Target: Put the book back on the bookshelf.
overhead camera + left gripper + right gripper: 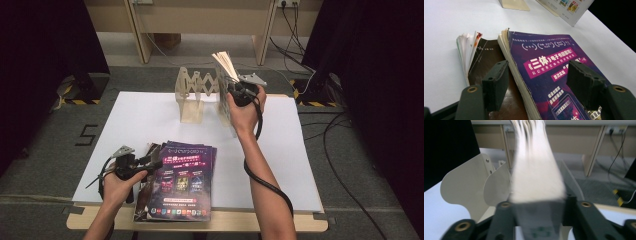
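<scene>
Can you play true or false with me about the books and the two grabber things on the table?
1. The right gripper has a book between its jaws. True.
2. The purple book stands inside the wooden rack. False: it lies flat on the white sheet, atop the pile.
3. The left gripper is at the pile's edge. True.
4. The left gripper's jaws are squeezed shut. False: they stand open around the purple book's corner.
</scene>
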`<state>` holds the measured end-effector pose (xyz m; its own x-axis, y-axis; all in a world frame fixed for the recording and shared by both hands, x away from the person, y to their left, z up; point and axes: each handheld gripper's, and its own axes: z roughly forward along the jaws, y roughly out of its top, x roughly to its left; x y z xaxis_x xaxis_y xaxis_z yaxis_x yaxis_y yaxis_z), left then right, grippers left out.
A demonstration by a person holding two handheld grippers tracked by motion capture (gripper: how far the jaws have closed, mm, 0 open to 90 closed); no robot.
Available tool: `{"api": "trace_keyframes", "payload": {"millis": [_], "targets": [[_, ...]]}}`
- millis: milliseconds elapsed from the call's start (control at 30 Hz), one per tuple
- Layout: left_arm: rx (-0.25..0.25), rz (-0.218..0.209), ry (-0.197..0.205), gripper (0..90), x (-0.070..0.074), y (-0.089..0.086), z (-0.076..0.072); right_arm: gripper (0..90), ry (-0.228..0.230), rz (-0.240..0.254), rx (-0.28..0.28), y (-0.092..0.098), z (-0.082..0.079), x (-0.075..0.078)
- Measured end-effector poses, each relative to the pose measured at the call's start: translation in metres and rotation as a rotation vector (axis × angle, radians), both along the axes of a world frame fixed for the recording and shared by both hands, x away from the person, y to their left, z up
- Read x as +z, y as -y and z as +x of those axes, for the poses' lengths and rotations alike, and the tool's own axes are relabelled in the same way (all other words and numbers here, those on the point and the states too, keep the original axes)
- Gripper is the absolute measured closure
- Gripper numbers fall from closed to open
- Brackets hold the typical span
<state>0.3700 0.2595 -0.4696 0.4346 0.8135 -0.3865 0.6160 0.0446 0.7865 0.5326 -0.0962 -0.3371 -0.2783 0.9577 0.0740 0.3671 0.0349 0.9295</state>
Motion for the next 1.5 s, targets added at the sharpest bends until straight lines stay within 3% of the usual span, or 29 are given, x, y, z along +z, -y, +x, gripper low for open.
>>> {"api": "trace_keyframes", "payload": {"millis": [33,67,200,400,567,800,967,1200,1367,1500], "targets": [[0.000,0.000,0.000,33.3,0.000,0.000,0.000,65.5,0.000,0.000,0.000,0.000,0.000,0.000],[-0.002,-0.001,0.002,33.4,0.000,0.000,0.000,67.1,-0.028,-0.007,-0.019,0.000,0.001,-0.004],[0.001,0.002,-0.001,33.3,0.000,-0.002,0.000,68.7,-0.063,0.025,-0.055,0.007,0.006,-0.006],[0.000,0.007,-0.008,33.3,-0.003,-0.001,0.000,68.3,-0.071,0.001,-0.045,0.010,0.007,-0.009],[-0.001,0.006,-0.007,33.3,-0.002,0.000,0.000,68.2,-0.114,-0.001,-0.041,0.011,0.008,-0.018],[-0.003,0.005,-0.007,33.3,-0.003,0.000,0.000,74.3,-0.113,-0.033,-0.070,0.007,0.006,-0.018],[0.001,0.007,-0.006,33.4,-0.002,-0.001,0.000,74.4,-0.113,-0.016,-0.090,0.003,0.006,-0.018],[0.005,0.002,-0.001,33.4,-0.001,-0.002,0.000,74.5,-0.124,0.033,-0.078,-0.007,0.008,-0.018],[0.005,0.004,0.000,33.5,-0.001,-0.003,0.000,74.4,-0.122,0.029,-0.077,-0.015,0.009,-0.018],[0.007,0.003,-0.003,33.5,-0.001,-0.003,0.000,74.5,-0.128,0.061,-0.061,-0.022,0.009,-0.018]]}}
